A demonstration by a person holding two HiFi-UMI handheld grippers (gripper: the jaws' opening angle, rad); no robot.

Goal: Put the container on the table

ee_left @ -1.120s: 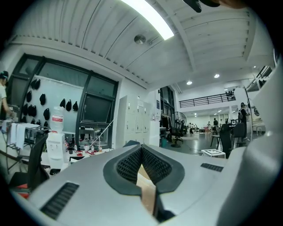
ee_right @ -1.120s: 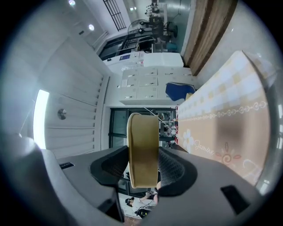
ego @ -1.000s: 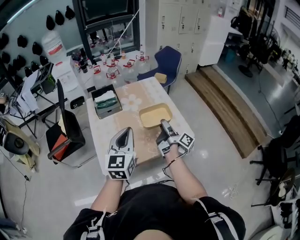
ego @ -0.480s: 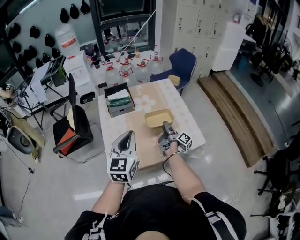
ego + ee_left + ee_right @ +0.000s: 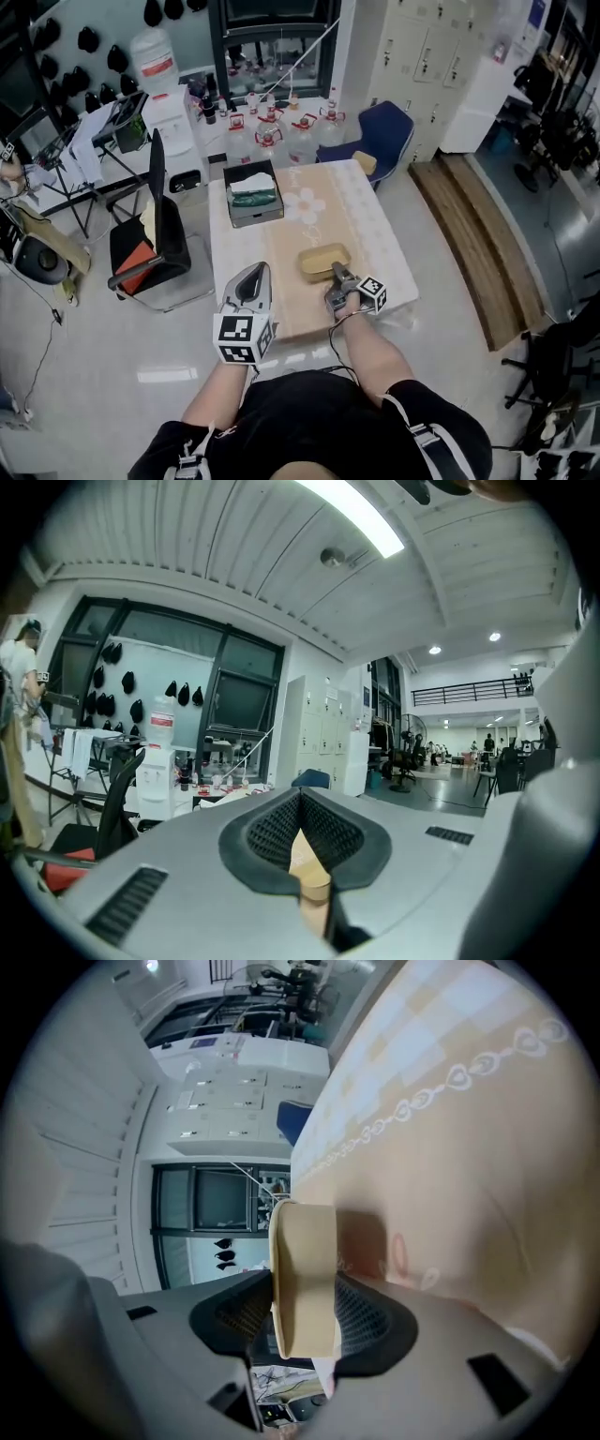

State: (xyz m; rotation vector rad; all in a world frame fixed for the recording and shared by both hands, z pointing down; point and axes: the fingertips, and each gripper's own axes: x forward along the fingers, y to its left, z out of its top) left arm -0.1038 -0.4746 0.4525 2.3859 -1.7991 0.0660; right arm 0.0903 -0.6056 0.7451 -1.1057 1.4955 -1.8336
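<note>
A shallow tan container point(image 5: 322, 259) is at the near right of the table point(image 5: 281, 244), which wears a beige patterned cloth. My right gripper point(image 5: 338, 275) is shut on the container's near rim. In the right gripper view the rim point(image 5: 305, 1251) stands between the dark pads point(image 5: 361, 1314), close over the cloth point(image 5: 469, 1147). I cannot tell whether the container touches the cloth. My left gripper point(image 5: 252, 273) hovers by the table's near left edge. Its jaws are together with nothing in them, and in the left gripper view the left gripper point(image 5: 302, 803) points out into the room.
A grey box point(image 5: 254, 194) with white and green contents stands on the table's far left. A black chair point(image 5: 159, 234) is left of the table, a blue chair point(image 5: 389, 131) and several water jugs point(image 5: 272, 127) beyond it. Wooden steps point(image 5: 478, 225) run along the right.
The head view has drawn back, so the table looks smaller. The right gripper still holds the container, which is now nearer the table's front edge. The left gripper has hardly moved.
</note>
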